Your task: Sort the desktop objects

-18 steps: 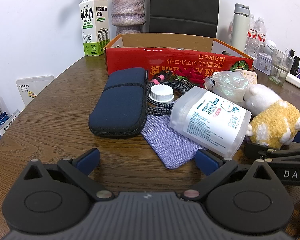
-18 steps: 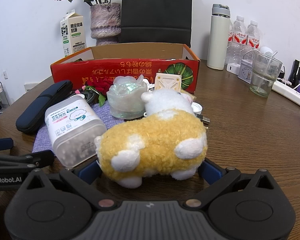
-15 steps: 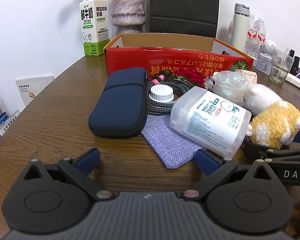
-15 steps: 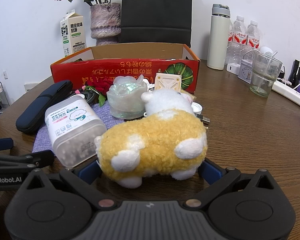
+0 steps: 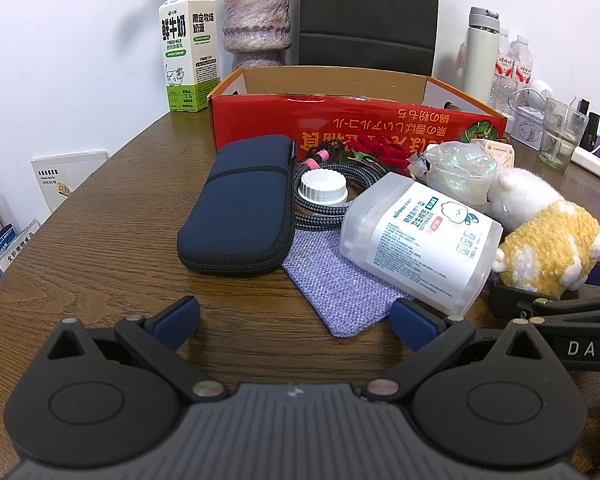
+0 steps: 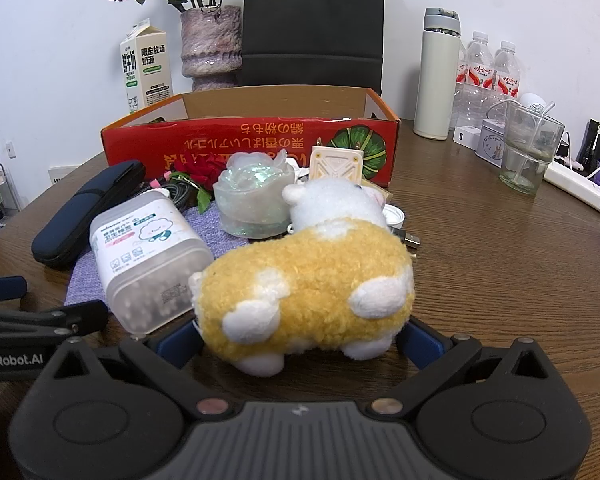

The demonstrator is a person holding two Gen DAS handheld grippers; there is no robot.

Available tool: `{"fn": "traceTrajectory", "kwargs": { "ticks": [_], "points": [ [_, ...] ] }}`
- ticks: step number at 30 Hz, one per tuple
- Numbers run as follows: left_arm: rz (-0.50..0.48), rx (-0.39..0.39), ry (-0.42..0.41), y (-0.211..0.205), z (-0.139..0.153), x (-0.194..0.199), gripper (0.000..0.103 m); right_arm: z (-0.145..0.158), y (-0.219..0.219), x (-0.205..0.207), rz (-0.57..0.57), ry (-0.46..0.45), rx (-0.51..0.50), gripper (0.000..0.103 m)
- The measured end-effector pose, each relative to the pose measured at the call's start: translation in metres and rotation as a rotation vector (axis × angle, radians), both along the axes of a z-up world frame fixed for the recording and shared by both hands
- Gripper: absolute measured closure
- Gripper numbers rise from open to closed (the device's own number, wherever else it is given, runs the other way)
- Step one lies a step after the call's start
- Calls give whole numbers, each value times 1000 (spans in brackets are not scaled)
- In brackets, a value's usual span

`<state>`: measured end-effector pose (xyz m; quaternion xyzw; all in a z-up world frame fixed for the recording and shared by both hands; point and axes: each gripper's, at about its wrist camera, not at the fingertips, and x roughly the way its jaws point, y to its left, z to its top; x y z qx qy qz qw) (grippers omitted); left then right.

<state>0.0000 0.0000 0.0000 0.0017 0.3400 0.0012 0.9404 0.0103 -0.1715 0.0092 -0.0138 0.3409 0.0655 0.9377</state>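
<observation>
An office or meeting room, by its look: a round wooden table (image 5: pixel 100 216) with a black office chair (image 6: pixel 312 20) at twelve o'clock, bottled water (image 6: pixel 494 68) and a power strip (image 6: pixel 580 188) at two o'clock.

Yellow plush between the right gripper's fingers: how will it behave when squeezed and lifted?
The plush toy looks soft and fluffy, so it will probably compress under the right gripper rather than resist. Likely light for its size and unlikely to slip, given the nubby fleece. It lies close against the cotton swab jar, which may get nudged during the lift.
</observation>
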Motion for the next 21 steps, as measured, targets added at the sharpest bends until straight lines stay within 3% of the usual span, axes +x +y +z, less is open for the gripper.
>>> {"fn": "traceTrajectory", "kwargs": {
  "ticks": [19,21],
  "points": [
    [-34,27,1,1,3,-4,0,-1,1,-5,4,-2,-2,0],
    [-58,34,-53,1,11,-15,0,1,-2,-7,11,10,4,0]
  ]
}}
